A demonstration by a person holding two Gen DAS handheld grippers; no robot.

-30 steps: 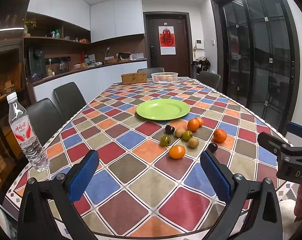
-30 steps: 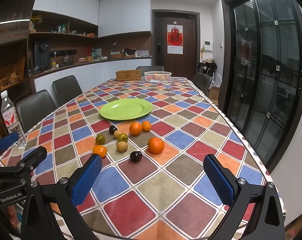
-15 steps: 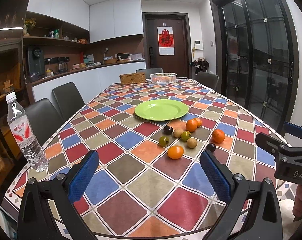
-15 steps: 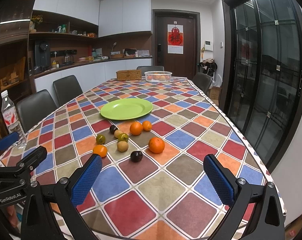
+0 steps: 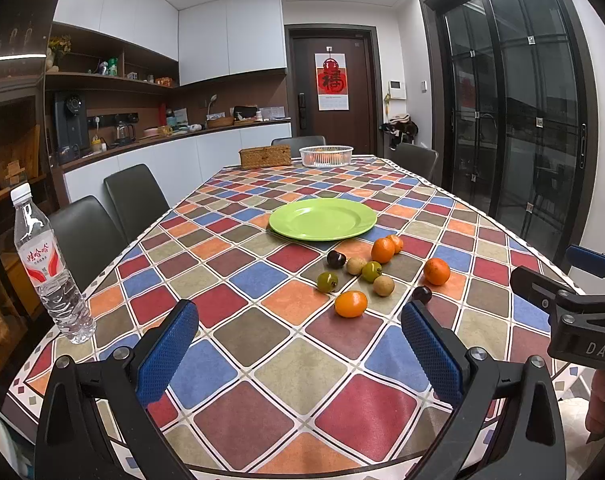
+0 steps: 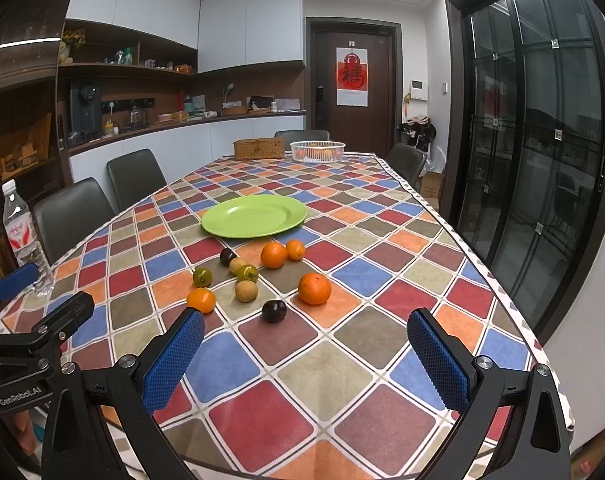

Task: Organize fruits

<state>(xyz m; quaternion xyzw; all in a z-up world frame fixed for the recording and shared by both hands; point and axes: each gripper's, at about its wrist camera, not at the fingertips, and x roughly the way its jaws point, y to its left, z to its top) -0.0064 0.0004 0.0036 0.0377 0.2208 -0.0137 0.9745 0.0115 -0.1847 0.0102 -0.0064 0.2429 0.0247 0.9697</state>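
Left wrist view: my left gripper (image 5: 298,344) hung over the near end of the worktop (image 5: 238,428), its fingers (image 5: 164,354) spread wide and holding nothing. The fruits (image 5: 372,272) lay loose on the checked cloth, just in front of the green plate (image 5: 322,220), which was bare. A water bottle (image 5: 48,276) stood at the left edge.

Right wrist view: my right gripper (image 6: 306,360) was likewise wide, fingers (image 6: 438,364) empty, the dark plum (image 6: 274,311) and large orange (image 6: 314,288) lying nearest. No fruit had reached the plate (image 6: 254,216); I judged the sorting not yet begun, every piece remaining to be moved.
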